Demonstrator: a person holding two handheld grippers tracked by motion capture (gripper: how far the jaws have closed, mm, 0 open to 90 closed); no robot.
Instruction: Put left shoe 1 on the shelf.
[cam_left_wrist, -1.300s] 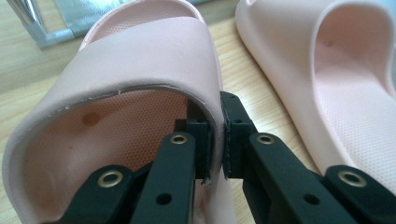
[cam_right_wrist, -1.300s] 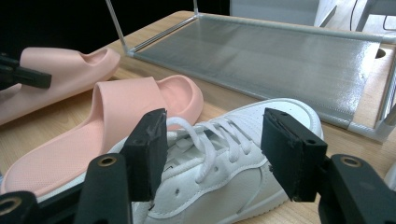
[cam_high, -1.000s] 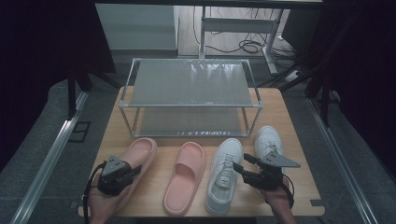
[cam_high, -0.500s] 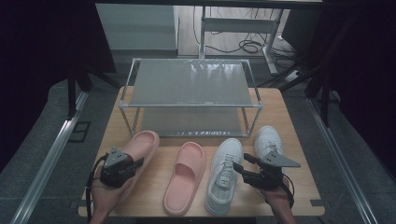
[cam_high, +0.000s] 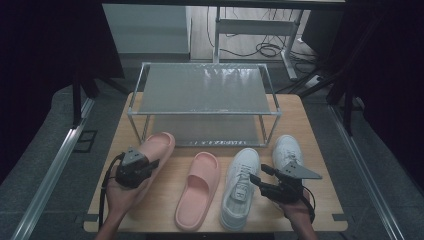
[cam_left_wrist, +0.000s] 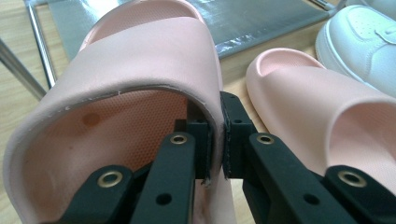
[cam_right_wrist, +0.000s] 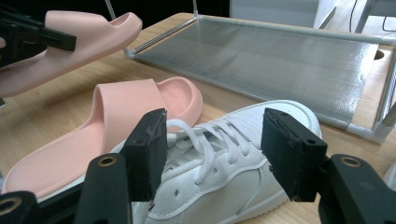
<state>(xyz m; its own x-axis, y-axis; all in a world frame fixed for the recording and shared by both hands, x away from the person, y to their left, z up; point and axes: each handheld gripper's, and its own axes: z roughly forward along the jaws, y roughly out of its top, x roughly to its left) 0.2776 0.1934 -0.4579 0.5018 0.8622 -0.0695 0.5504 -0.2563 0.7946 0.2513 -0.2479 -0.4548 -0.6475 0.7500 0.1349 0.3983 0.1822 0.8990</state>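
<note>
My left gripper (cam_high: 151, 164) is shut on a pink slipper (cam_high: 159, 144), lifted off the wooden table (cam_high: 320, 135) with its toe toward the rack. In the left gripper view the black jaws pinch the side wall of the slipper (cam_left_wrist: 140, 70) where its strap meets the sole. Its pair, a second pink slipper (cam_high: 198, 189), lies flat mid-table. My right gripper (cam_high: 257, 175) is open, low at the front right. In the right gripper view its pads (cam_right_wrist: 149, 149) stand wide apart, either side of the laces of a white sneaker (cam_right_wrist: 224, 154).
A two-tier metal rack (cam_high: 205, 90) with mesh shelves stands at the back of the table. A second white sneaker (cam_high: 286, 150) lies right of the first, beside my right hand. Dark floor and a rail surround the table.
My left gripper has carried the pink slipper up and away from the front edge, toward the rack and a little right. The right gripper and the sneakers have stayed put.
</note>
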